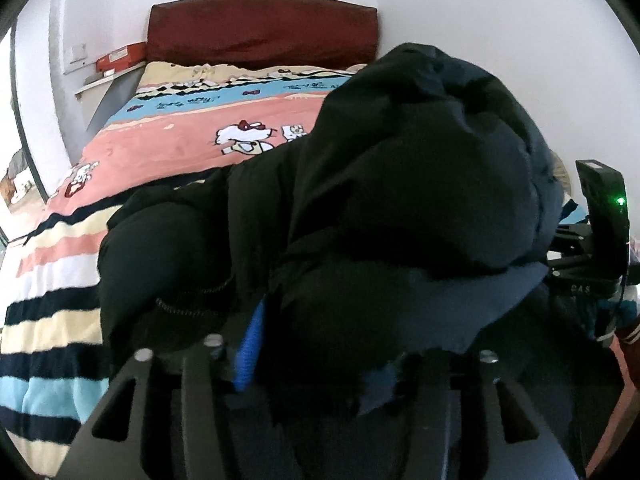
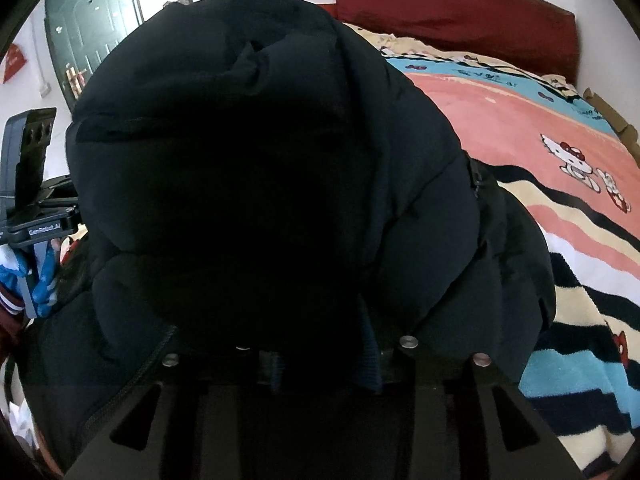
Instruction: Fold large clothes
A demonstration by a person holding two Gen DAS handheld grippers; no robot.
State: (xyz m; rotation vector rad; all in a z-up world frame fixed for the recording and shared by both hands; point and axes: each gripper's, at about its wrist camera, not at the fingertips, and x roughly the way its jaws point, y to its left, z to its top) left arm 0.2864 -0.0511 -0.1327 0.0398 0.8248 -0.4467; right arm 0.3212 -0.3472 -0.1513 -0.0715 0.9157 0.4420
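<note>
A: Jacket position?
B: Puffy black quilted jacket (image 1: 400, 208) heaped on cartoon-print striped blanket (image 1: 168, 140).
A: Fingers?
B: Left gripper (image 1: 320, 364) and right gripper (image 2: 324, 360) buried in fabric; can't tell their state.

The left gripper (image 1: 320, 364) and the right gripper (image 2: 320, 360) both point steeply downward, side by side. Dark padded fabric buries the fingertips of each, hiding their jaws.

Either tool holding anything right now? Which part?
Cannot tell. The dark puffer jacket lies bunched over the left tool and the right tool, hiding their fingertips, so no grip on it can be confirmed.
</note>
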